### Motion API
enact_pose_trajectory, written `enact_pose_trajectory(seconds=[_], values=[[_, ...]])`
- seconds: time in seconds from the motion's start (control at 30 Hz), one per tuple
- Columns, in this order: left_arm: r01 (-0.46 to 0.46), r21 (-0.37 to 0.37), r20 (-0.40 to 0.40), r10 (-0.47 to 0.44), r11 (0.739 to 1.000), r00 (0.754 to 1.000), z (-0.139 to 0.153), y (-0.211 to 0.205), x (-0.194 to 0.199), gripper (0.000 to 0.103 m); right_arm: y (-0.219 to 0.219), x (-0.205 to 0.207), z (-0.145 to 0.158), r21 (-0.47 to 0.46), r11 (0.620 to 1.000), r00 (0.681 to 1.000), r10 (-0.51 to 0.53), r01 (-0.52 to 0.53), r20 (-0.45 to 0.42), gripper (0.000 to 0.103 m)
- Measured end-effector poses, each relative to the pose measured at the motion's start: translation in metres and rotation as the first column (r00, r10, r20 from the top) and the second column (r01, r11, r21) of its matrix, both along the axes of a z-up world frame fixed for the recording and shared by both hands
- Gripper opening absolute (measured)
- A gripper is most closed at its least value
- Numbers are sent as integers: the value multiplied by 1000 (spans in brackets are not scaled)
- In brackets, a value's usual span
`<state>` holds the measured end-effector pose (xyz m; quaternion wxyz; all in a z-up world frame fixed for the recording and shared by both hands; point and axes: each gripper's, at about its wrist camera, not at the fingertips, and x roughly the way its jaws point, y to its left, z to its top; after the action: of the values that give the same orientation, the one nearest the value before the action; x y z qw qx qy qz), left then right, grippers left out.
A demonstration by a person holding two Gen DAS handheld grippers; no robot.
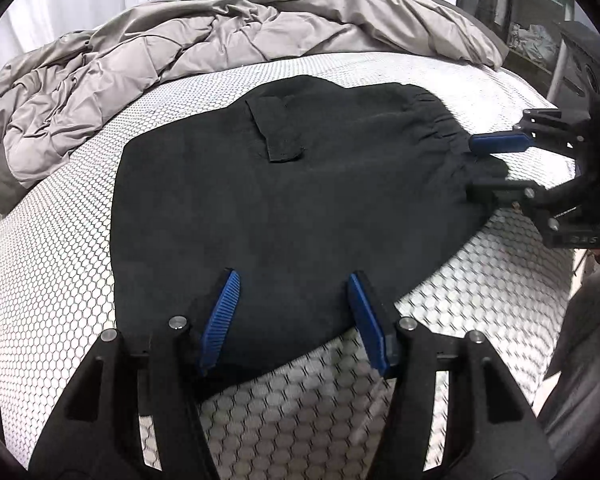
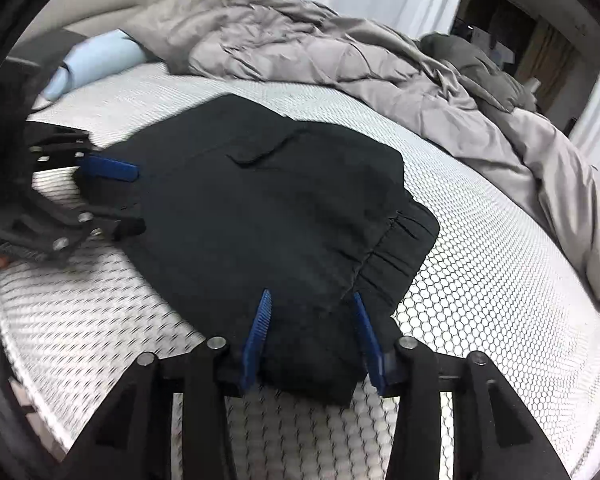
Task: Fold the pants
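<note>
While both tools stand parted over the cloth, neither clamps it. Left gripper (image 1: 292,280): blue pads well apart, straddling the near edge of the folded bundle, no fabric pinched between them. Right gripper (image 2: 310,300): pads likewise spread, set either side of the gathered waistband corner, the cloth lying slack between and not pressed; seen from the left wrist view it sits at the waistband end (image 1: 488,164). Black pants (image 1: 284,200): folded into a compact, roughly rectangular packet, flat on the mattress, a pocket flap (image 1: 278,132) uppermost, the elastic waistband (image 2: 384,260) exposed along one end. Mattress (image 1: 480,300): bare, white, honeycomb-patterned cover, bearing the packet near its front edge. Grey comforter (image 1: 120,80): rumpled, heaped behind the pants, well apart from them. Pale blue pillow (image 2: 96,60): at the far corner. Status, by judgement: folding appears essentially complete, with the legs already doubled under or over the seat; what remains looks limited to drawing both tools clear, and perhaps squaring the slightly uneven waistband corner.
</note>
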<state>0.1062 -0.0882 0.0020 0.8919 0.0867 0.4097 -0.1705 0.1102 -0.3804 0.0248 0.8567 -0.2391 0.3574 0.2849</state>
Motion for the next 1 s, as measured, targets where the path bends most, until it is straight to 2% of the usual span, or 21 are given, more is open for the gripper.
enact_pose_trajectory(seconds=[0.07,0.13,0.2,0.3,0.4,0.47,0.57,0.63,0.67,0.73,0.77,0.8,0.83,0.9,1.0], values=[[40,-5,-10,-40,999,999,3,2,-9,55,-6,-8,3,41,998,998,54,-53,-36,58],[75,2,-20,-75,997,997,2,1,-14,57,7,-9,-5,18,996,994,90,-89,-60,69],[99,37,-21,-99,994,995,1,-3,-18,61,15,-8,-17,-61,994,995,93,-95,-37,69],[122,100,-20,-120,987,993,-5,-11,-24,66,23,-4,-24,-103,991,996,88,-88,-3,70],[93,192,-8,-93,977,996,-13,-15,-21,66,24,3,-23,-88,995,998,57,-55,20,56],[44,225,4,-46,973,999,-15,-9,-15,67,22,9,-22,-59,998,999,35,-35,4,54],[25,164,-8,-24,986,1000,-13,4,-8,70,31,13,-27,-65,997,999,36,-36,-1,56],[29,150,4,-30,988,1000,-8,6,-14,70,30,10,-22,-43,998,999,52,-53,-3,62],[33,131,6,-34,991,999,-4,8,-19,70,25,8,-18,-9,998,998,58,-59,-29,65],[29,42,19,-30,999,999,7,17,-32,70,18,5,-7,81,995,995,72,-66,-72,75],[12,-9,31,-12,1000,999,13,23,-39,75,12,2,2,137,988,993,79,-67,-88,79],[-15,-49,47,17,999,999,18,29,-45,85,7,-1,11,193,979,993,81,-63,-86,85],[-44,-80,66,49,996,997,24,34,-52,88,1,-4,19,239,969,995,75,-56,-72,91],[-117,-153,136,139,981,981,36,45,-69,102,-11,-10,34,325,945,998,45,-30,-39,103],[-175,-217,230,224,960,947,50,53,-88,102,-27,-24,47,419,908,1000,-25,17,14,103]])
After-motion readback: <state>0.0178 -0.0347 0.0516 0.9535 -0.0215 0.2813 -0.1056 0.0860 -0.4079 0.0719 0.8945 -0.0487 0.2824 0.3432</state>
